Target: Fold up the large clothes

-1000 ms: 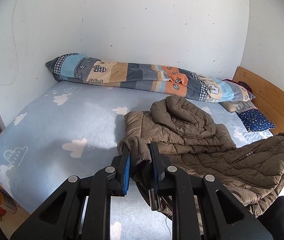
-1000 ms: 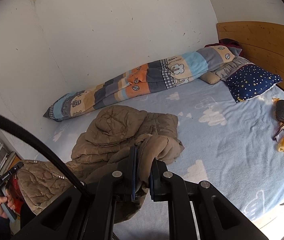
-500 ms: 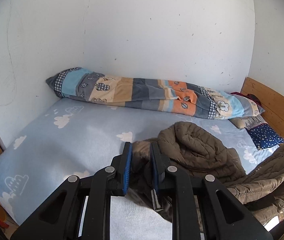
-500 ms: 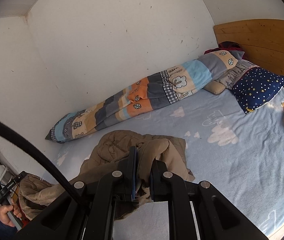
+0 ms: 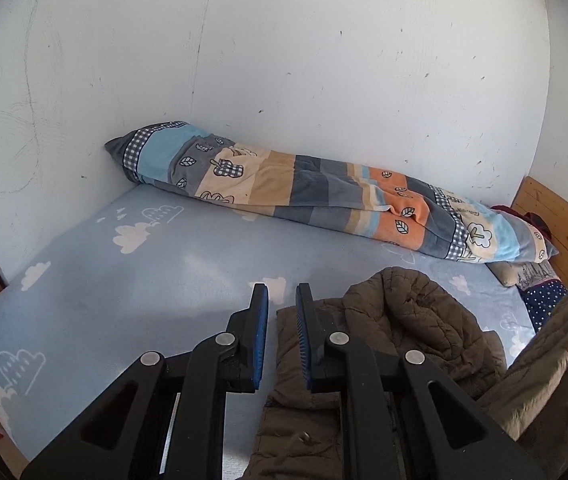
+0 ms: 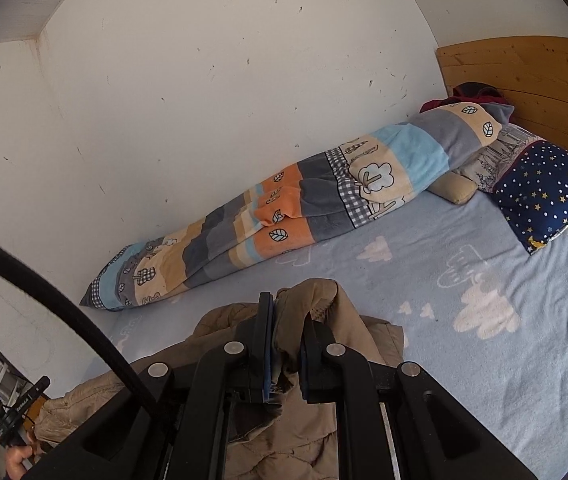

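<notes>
A brown quilted jacket (image 5: 412,332) lies bunched on the near part of the blue cloud-print bed sheet (image 5: 123,300). One side of it is lifted at the right edge of the left wrist view. My left gripper (image 5: 281,292) is closing. Its tips are bare, and a thin fold of the jacket sits low between the blue pads and hangs below. My right gripper (image 6: 288,312) is shut on a thick bunch of the jacket (image 6: 380,336), which bulges over its fingertips and drapes down under it.
A rolled patchwork quilt (image 5: 324,196) lies along the white wall. A star-print pillow (image 6: 544,192) and other pillows sit by the wooden headboard (image 6: 524,72). A black cable (image 6: 63,312) crosses the right wrist view. A hand (image 6: 15,460) shows at its lower left corner.
Both grippers have risen and swung toward the wall, drawing the jacket with them. The cloth that bulged over the left fingertips has slipped down, leaving the tips bare.
</notes>
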The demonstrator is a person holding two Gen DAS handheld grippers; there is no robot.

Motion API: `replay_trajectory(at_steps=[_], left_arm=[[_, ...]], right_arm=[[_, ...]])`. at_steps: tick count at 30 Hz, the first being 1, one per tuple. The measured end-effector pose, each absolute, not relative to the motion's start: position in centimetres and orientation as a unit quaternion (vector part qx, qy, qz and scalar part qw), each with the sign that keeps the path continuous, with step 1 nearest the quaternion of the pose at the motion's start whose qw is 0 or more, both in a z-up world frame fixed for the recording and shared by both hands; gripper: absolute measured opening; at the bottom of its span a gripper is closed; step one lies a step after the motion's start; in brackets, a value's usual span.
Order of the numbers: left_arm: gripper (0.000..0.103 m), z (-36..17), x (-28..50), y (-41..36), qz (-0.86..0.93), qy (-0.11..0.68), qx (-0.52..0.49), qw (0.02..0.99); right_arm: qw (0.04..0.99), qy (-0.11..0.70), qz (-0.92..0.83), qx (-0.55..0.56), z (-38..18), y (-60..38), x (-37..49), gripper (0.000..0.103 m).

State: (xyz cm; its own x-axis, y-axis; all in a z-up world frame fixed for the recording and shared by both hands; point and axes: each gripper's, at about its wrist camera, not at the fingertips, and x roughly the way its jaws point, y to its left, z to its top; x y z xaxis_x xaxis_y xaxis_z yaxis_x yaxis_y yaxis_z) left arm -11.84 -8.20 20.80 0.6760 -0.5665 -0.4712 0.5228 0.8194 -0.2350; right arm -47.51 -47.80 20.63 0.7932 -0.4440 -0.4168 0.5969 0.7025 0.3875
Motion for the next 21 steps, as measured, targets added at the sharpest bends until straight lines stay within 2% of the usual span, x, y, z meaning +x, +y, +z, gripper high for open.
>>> replay_trajectory(at_steps=[4,5,6,8,13,17,21], left_arm=[[0.017,21.3,-11.9,-6.3,-0.354,0.311,-0.082,0.878],[0.030,21.2,-11.9,-5.9,-0.374,0.333,-0.093,0.861],[0.051,21.2,-12.2,-5.5,-0.387,0.346,-0.102,0.848],[0.067,21.4,-13.1,-4.2,-0.391,0.352,-0.111,0.843],[0.071,22.1,-15.6,-1.4,-0.437,0.341,-0.104,0.826],[0.072,22.1,-17.5,0.3,-0.453,0.328,-0.042,0.828],[0.072,20.8,-16.8,0.5,-0.452,0.359,-0.033,0.816]], right_arm=[[0.911,0.143,-0.285,0.259,20.7,-48.7,-46.4,0.010],[0.911,0.140,-0.287,0.261,20.6,-48.8,-46.5,0.010],[0.911,0.137,-0.288,0.263,20.5,-48.8,-46.5,0.010],[0.910,0.135,-0.287,0.266,20.2,-49.0,-46.6,0.010],[0.911,0.132,-0.283,0.269,20.2,-49.2,-46.6,0.010],[0.912,0.130,-0.280,0.270,20.3,-49.4,-46.8,0.010],[0.913,0.132,-0.278,0.270,20.5,-49.3,-46.9,0.010]])
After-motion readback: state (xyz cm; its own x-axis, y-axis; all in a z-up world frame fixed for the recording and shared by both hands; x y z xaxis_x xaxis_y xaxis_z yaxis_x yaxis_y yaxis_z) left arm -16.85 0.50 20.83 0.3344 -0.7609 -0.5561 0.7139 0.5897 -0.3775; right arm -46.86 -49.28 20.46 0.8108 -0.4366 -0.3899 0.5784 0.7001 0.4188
